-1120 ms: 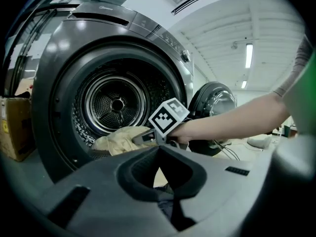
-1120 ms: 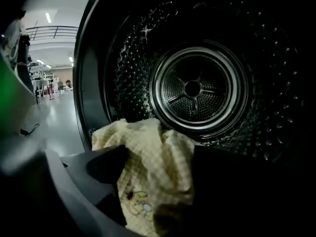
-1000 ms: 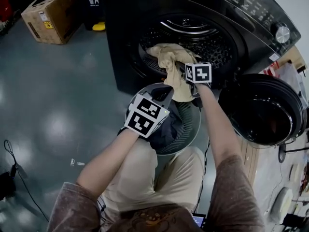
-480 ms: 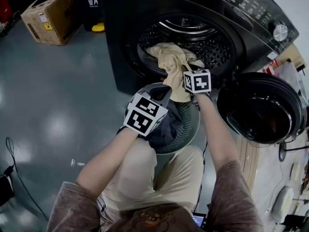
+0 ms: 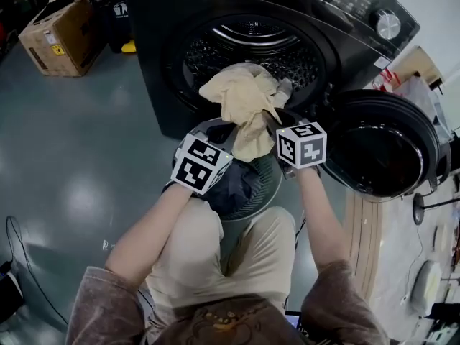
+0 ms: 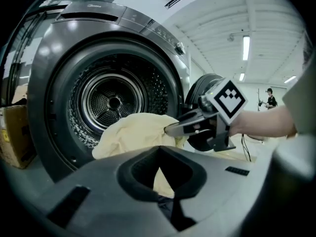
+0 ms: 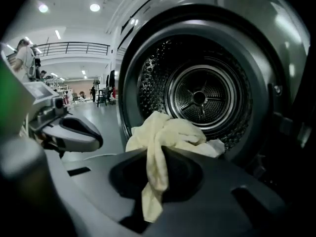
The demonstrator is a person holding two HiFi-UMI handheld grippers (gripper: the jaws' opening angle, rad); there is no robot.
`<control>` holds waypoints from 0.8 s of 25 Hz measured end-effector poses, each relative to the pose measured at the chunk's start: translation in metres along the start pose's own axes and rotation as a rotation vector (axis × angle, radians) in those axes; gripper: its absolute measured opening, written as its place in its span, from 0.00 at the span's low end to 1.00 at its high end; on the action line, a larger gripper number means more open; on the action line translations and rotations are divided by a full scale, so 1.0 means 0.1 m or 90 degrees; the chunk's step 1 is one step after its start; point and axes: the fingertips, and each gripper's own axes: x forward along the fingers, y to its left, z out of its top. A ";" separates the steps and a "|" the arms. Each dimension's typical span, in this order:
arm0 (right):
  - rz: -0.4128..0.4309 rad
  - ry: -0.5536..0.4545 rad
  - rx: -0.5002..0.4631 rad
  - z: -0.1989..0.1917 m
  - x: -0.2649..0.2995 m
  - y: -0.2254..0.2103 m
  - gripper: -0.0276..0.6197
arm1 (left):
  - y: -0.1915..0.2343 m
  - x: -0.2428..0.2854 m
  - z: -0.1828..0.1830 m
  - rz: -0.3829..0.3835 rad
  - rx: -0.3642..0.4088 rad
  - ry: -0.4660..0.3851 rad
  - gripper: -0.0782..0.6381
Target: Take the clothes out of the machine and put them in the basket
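Observation:
A cream cloth [image 5: 241, 100] hangs half out of the dark washing machine's drum [image 5: 248, 42], over the grey round basket [image 5: 277, 185]. My right gripper [image 5: 274, 118] is shut on the cloth's right edge; its jaws closed on it within the last second. In the right gripper view a strip of the cloth [image 7: 155, 177] runs down between the jaws. My left gripper [image 5: 219, 136] hovers over the basket's left rim with its jaws together. A dark scrap shows in its slit [image 6: 165, 209]; I cannot tell whether it is pinched. Dark clothes [image 5: 230, 185] lie in the basket.
The machine's round door [image 5: 381, 149] stands open to the right of the basket. A cardboard box [image 5: 50, 34] sits on the grey floor at the far left. A cable [image 5: 21, 257] lies on the floor at the lower left. The person's knees are just behind the basket.
The right gripper has drawn back from the drum mouth toward the basket, pulling more of the cream cloth out. The left gripper has kept its place.

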 end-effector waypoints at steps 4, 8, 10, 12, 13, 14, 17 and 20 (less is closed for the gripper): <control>0.025 0.001 -0.005 -0.08 -0.32 0.24 0.09 | 0.01 -0.05 0.06 0.006 -0.018 -0.020 0.12; 0.034 0.008 -0.018 -0.21 -0.57 0.41 0.09 | 0.06 -0.10 0.16 0.034 -0.018 -0.050 0.12; 0.037 0.015 -0.023 -0.28 -0.68 0.47 0.09 | 0.06 -0.10 0.21 0.042 -0.014 -0.061 0.12; 0.044 0.022 -0.029 -0.34 -0.78 0.53 0.09 | 0.02 -0.07 0.23 0.041 -0.006 -0.064 0.12; 0.049 0.026 -0.031 -0.36 -0.82 0.57 0.09 | 0.01 -0.07 0.24 0.042 -0.003 -0.065 0.12; 0.054 0.030 -0.031 -0.38 -0.85 0.61 0.09 | 0.01 -0.06 0.24 0.043 -0.001 -0.064 0.12; 0.068 0.039 -0.026 -0.43 -0.94 0.70 0.09 | 0.01 -0.06 0.24 0.048 0.000 -0.062 0.12; 0.066 0.032 -0.019 -0.42 -1.00 0.72 0.10 | 0.04 -0.08 0.23 0.056 -0.007 -0.060 0.12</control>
